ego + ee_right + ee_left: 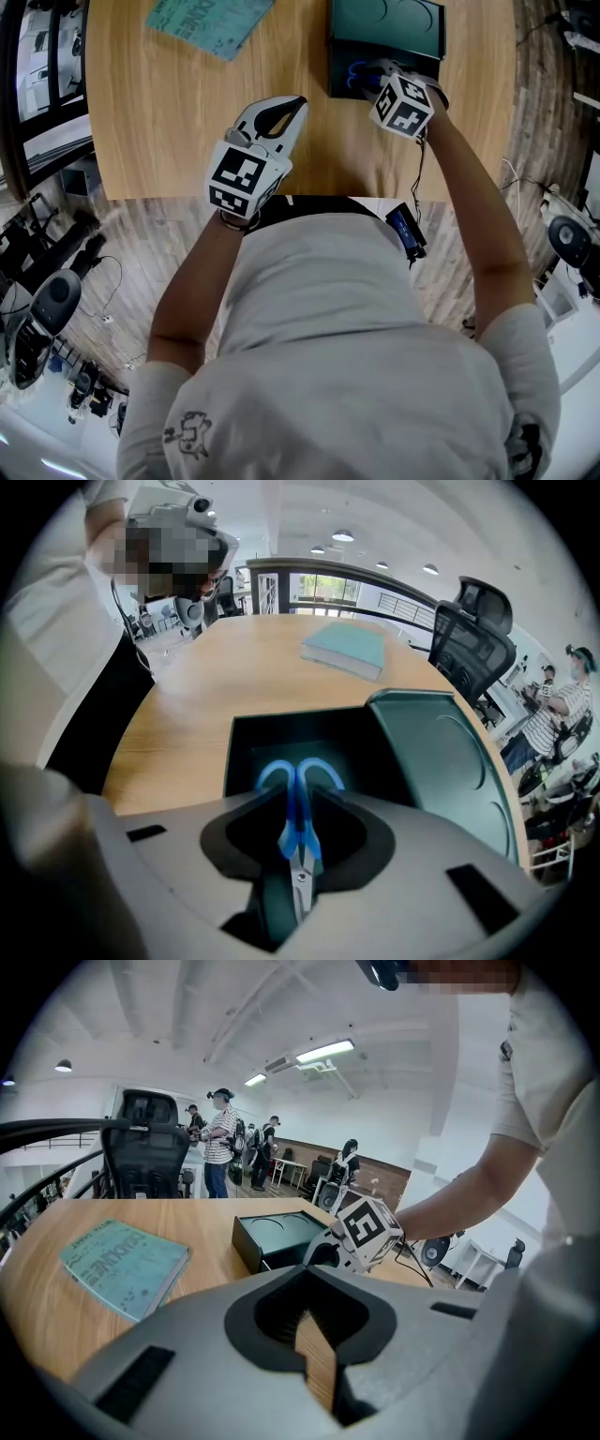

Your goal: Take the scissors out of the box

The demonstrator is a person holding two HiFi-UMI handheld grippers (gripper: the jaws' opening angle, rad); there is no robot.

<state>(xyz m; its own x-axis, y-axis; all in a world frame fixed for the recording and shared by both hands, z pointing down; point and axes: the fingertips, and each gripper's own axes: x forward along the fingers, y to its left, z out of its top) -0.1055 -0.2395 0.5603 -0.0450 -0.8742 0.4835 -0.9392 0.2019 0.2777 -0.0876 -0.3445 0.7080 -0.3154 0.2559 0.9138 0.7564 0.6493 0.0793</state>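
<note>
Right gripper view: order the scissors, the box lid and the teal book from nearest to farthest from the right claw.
1. scissors: between the jaws of the right claw, inside the open box.
2. box lid: right of the box, close by.
3. teal book: farthest, well ahead on the table.

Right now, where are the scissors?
In the right gripper view, the scissors sit between the right gripper's fingers, blue handles over the open dark box at the table's far right.
</note>
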